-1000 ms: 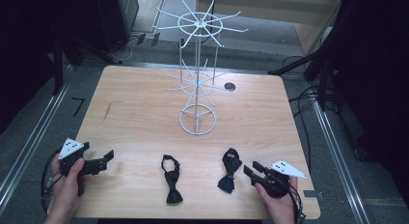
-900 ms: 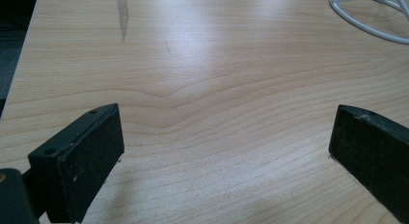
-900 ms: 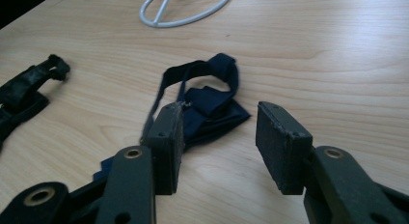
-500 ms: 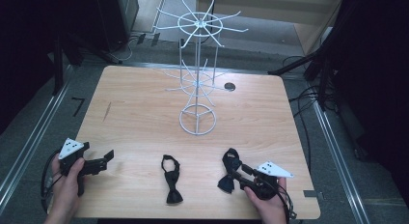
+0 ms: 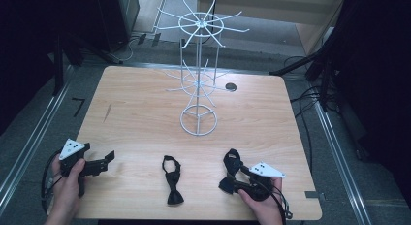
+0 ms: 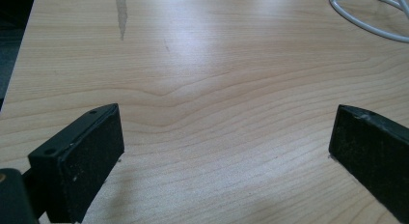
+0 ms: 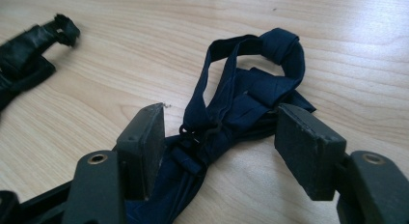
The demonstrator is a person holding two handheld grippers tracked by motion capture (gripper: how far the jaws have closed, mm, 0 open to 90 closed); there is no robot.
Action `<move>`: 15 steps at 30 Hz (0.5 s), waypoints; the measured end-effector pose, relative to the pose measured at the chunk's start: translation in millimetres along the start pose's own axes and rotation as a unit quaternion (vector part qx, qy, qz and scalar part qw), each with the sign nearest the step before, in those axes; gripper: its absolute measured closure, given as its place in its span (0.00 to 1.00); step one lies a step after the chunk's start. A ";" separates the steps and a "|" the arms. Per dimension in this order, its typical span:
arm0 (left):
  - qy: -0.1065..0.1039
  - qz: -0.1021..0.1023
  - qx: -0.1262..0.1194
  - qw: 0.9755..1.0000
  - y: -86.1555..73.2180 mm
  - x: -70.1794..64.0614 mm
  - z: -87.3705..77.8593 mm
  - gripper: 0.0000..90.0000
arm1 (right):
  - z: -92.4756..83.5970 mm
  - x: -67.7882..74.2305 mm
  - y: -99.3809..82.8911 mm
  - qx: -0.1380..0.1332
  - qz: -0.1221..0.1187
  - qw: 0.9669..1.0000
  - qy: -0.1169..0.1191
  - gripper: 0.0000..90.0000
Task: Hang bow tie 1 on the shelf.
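A navy bow tie (image 5: pixel 231 163) (image 7: pixel 251 98) lies crumpled near the table's front right. My right gripper (image 5: pixel 236 180) (image 7: pixel 219 127) sits low over it, and its jaws have just been opening. They stand apart with the tie's knot and strap between them, the pads not pressing on it. A black bow tie (image 5: pixel 172 179) (image 7: pixel 26 50) lies flat at the front middle. My left gripper (image 5: pixel 105 162) (image 6: pixel 226 132) rests at the front left, open over bare wood.
A white wire display rack (image 5: pixel 198 79) with spoke arms stands on a ring base (image 6: pixel 371 11) at the table's (image 5: pixel 145 104) middle back. A small round grommet (image 5: pixel 230 87) sits behind it. Cables and dark stands surround the table.
My right gripper has slid left onto the navy bow tie, and its jaws have spread wider around it. The left gripper has stayed put.
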State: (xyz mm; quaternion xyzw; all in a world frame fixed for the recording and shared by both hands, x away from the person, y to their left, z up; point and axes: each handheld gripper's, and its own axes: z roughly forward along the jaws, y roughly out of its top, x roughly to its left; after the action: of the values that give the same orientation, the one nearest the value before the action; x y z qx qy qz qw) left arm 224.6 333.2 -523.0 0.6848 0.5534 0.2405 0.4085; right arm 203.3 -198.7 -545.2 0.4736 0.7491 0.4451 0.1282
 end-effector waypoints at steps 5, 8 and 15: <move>0.000 0.000 0.000 1.000 0.0 0.0 0.0 0.00 | 5.4 3.9 -1.3 0.021 -0.025 0.999 -0.027 0.40; 0.000 0.000 0.000 1.000 0.0 0.0 0.0 0.00 | 5.9 3.2 -0.9 0.019 -0.021 0.999 -0.035 0.44; 0.000 0.000 0.001 1.000 0.0 -0.2 0.1 0.00 | 4.4 -0.1 0.1 0.020 -0.016 0.999 -0.044 0.70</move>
State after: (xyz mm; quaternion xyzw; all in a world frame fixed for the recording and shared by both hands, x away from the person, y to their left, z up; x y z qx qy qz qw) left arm 224.6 333.0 -523.1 0.6853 0.5532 0.2401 0.4083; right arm 206.1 -196.3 -547.7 0.4834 0.7588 0.4067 0.1585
